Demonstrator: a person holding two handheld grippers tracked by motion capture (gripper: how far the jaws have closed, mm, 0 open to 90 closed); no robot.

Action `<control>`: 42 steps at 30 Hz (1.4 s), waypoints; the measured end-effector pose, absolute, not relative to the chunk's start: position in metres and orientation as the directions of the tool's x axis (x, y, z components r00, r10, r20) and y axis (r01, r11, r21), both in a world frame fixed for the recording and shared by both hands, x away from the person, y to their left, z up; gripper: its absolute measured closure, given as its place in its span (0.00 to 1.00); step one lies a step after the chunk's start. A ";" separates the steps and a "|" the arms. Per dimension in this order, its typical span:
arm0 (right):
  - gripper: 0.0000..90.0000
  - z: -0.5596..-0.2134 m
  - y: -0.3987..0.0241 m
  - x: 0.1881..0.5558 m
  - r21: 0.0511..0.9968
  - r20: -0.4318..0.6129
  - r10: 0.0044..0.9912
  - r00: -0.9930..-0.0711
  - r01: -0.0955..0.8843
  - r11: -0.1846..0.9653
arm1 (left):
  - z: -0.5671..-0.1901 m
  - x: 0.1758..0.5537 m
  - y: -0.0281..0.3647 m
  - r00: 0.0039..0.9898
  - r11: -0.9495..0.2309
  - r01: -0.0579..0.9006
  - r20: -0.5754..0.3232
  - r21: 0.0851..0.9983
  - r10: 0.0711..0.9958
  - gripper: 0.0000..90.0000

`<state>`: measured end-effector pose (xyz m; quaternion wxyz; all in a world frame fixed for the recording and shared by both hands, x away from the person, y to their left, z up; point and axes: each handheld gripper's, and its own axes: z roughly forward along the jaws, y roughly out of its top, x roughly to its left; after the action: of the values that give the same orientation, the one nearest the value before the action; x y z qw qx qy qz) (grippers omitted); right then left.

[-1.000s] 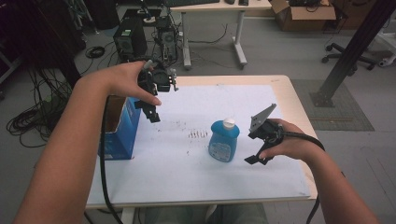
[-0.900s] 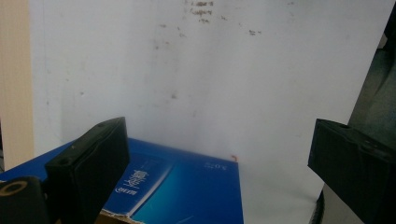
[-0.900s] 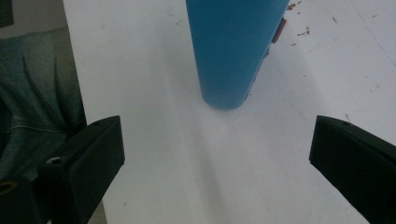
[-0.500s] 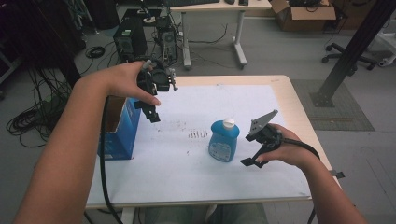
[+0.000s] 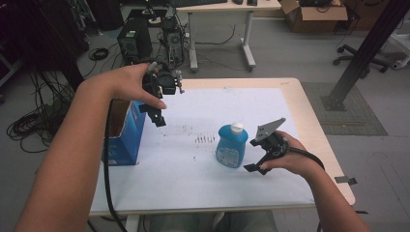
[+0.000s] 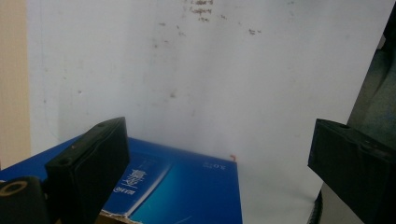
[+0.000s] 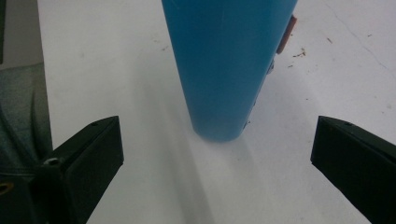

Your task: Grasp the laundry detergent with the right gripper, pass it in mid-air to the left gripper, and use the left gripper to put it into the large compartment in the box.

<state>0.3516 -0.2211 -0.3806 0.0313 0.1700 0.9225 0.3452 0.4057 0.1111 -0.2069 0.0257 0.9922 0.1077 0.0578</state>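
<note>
The blue bottle [image 5: 231, 150] stands upright on the white sheet [image 5: 212, 111] that covers the bench [image 5: 319, 140], a little to the right of the middle, with its white cap [image 5: 236, 127] on top. Just beside it, on its right, the right gripper [image 5: 255, 155] sits low over the sheet with its jaws spread wide and empty. In the right gripper view the bottle [image 7: 229, 65] rises between the two jaws but lies ahead of them, not yet between the pads.

To my eye the step in hand is the reach for a grasp on the bottle. To do it well, the gripper should slide forward, level with the bench, until the bottle's body sits squarely between the jaws, and only then close. The body looks smooth and narrows toward the base, so a grip around the mid-height seems safer than one near the foot. Pushing in off-centre could nudge the bottle or tip it.

The left gripper [image 5: 157, 99] hangs well apart, raised above the sheet's left edge near the open blue box [image 5: 126, 137], its jaws also wide with nothing in them. The left gripper view looks down on that box [image 6: 187, 186].
</note>
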 end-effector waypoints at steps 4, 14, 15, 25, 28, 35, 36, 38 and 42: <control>0.02 -0.385 -0.220 0.352 0.671 0.059 0.341 -0.938 0.290 0.682 | -0.208 0.406 0.110 0.970 -0.976 0.210 0.109 0.063 0.215 0.06; 0.02 -0.391 -0.216 0.354 0.699 0.072 0.361 -0.930 0.305 0.647 | -0.208 0.406 0.109 0.971 -0.976 0.207 0.107 0.065 0.213 0.06; 0.02 -0.391 -0.216 0.354 0.703 0.072 0.360 -0.930 0.303 0.643 | -0.209 0.406 0.109 0.971 -0.976 0.206 0.107 0.066 0.213 0.06; 0.02 -0.401 -0.212 0.355 0.750 0.073 0.384 -0.920 0.304 0.587 | -0.209 0.406 0.109 0.972 -0.977 0.203 0.108 0.067 0.209 0.06; 0.01 -0.403 -0.210 0.355 0.765 0.069 0.395 -0.916 0.303 0.569 | -0.210 0.406 0.110 0.972 -0.977 0.204 0.107 0.065 0.210 0.06; 0.01 -0.408 -0.208 0.352 0.804 0.050 0.409 -0.911 0.280 0.525 | -0.210 0.407 0.112 0.971 -0.976 0.205 0.108 0.073 0.212 0.06; 0.01 -0.409 -0.208 0.351 0.810 0.048 0.412 -0.910 0.277 0.517 | -0.210 0.407 0.112 0.971 -0.976 0.205 0.107 0.072 0.212 0.06; 0.01 -0.411 -0.208 0.350 0.818 0.051 0.417 -0.907 0.277 0.503 | -0.210 0.407 0.113 0.971 -0.976 0.205 0.107 0.075 0.212 0.06; 0.01 -0.414 -0.207 0.350 0.837 0.055 0.430 -0.901 0.276 0.471 | -0.211 0.407 0.112 0.971 -0.976 0.206 0.106 0.070 0.212 0.06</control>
<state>0.3498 -0.2070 -0.4138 0.0815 0.2067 0.8539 0.4707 0.4073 0.1119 -0.2114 0.0292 0.9924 0.1053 0.0565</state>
